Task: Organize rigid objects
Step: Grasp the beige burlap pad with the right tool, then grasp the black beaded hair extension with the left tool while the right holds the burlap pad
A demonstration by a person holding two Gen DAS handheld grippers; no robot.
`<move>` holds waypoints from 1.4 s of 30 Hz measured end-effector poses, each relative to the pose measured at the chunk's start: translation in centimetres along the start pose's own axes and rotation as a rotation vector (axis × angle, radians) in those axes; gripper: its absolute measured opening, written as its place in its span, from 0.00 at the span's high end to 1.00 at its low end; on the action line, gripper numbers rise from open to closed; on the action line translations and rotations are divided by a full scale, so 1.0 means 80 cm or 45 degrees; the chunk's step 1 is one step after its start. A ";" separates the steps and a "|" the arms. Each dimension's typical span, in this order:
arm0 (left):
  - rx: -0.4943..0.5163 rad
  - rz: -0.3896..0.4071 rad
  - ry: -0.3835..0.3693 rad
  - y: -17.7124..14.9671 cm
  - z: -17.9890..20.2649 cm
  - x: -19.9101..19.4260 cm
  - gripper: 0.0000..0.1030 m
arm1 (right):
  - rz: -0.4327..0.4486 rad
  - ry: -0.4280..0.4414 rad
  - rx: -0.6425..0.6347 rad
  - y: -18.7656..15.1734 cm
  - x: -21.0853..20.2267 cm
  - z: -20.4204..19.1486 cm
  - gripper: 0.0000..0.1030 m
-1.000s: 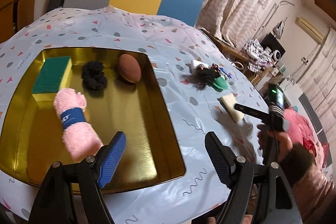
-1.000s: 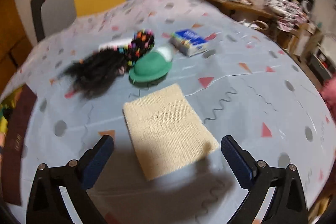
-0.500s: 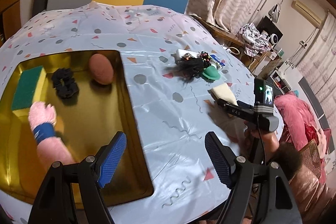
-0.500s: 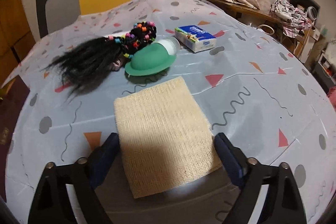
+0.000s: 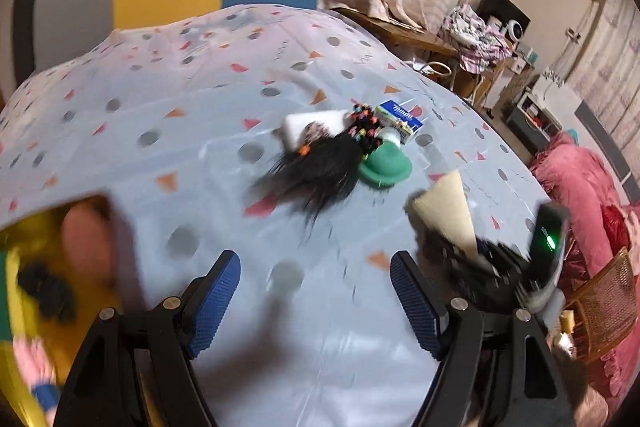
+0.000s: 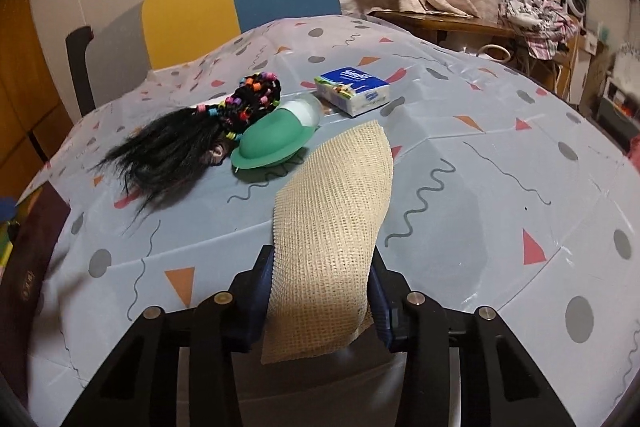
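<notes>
- Right gripper (image 6: 320, 301): jaws closed on the near end of the burlap pad (image 6: 334, 219); pad lifted clear of the tablecloth (image 6: 480, 187), far end tilted up toward the green hat (image 6: 272, 143).
- Left gripper (image 5: 316, 301): jaws wide apart, holding nothing, above the tablecloth.
- Wig (image 6: 176, 147), bead ring (image 6: 256, 99) and tissue pack (image 6: 352, 90) lie near the hat, hat touching the wig.
- Gold tray (image 5: 12, 307) at left edge, blurred; brown ball (image 5: 82, 239) and black scrunchie (image 5: 44, 291) inside.

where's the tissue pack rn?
Right wrist view: the tissue pack lies on the tablecloth at the far side, just right of the green hat, beyond the held burlap pad.
</notes>
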State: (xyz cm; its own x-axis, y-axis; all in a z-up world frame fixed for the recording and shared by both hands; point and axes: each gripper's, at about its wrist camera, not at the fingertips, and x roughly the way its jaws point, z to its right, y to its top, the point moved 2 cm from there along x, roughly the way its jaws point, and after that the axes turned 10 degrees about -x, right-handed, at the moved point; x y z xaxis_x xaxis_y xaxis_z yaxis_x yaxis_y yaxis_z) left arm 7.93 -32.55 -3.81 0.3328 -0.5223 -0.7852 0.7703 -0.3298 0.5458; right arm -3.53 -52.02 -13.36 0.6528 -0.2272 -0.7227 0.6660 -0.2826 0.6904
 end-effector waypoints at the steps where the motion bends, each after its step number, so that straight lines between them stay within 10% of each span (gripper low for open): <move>1: 0.019 0.007 0.010 0.008 0.006 0.010 0.22 | 0.002 0.000 0.001 0.000 0.000 0.000 0.57; 14: 0.341 -0.047 0.258 0.070 0.073 0.168 0.22 | 0.033 0.042 0.039 -0.004 0.002 0.007 0.56; 15: 0.381 -0.054 0.279 0.066 0.075 0.176 0.26 | 0.035 0.044 0.041 -0.004 0.002 0.008 0.56; 17: 0.407 -0.067 0.325 0.059 0.073 0.184 0.77 | 0.037 0.046 0.043 -0.005 0.003 0.008 0.56; 18: 0.377 -0.077 0.303 0.056 0.069 0.184 0.82 | 0.037 0.047 0.044 -0.005 0.003 0.008 0.56; 32: 0.079 0.058 0.002 -0.019 0.018 0.044 0.86 | 0.029 0.026 0.025 -0.004 0.003 0.006 0.56; 42: 0.186 0.024 -0.008 0.031 0.064 0.090 0.63 | 0.028 0.020 0.021 -0.004 0.003 0.004 0.56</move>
State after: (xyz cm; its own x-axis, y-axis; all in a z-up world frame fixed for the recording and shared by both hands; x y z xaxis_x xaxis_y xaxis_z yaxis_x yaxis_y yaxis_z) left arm 9.48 -41.15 -6.60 0.3427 -0.5342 -0.7728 0.6765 -0.4305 0.5975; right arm -3.75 -52.30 -13.77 0.6731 -0.2190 -0.7064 0.6453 -0.2929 0.7056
